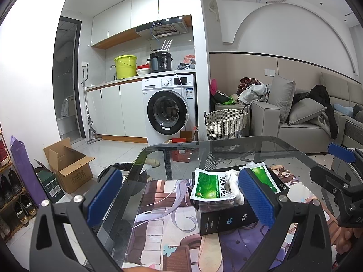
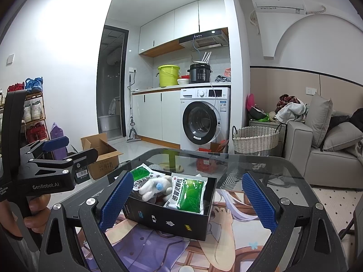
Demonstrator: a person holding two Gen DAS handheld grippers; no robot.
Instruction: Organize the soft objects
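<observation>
Claws wide open: left claw [image 1: 181, 200] empty; right claw [image 2: 188, 200] empty

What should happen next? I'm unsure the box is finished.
Probably draw both grippers back: the left gripper and right gripper are open and empty, while two green packets and the plush toy already lie in the black box.

Printed mat [image 2: 158, 247] on glass table [image 2: 261, 165]

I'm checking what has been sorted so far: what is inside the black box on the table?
The black box holds two green sachets and a white plush toy between them. They cover the box floor, so anything beneath is hidden.
</observation>
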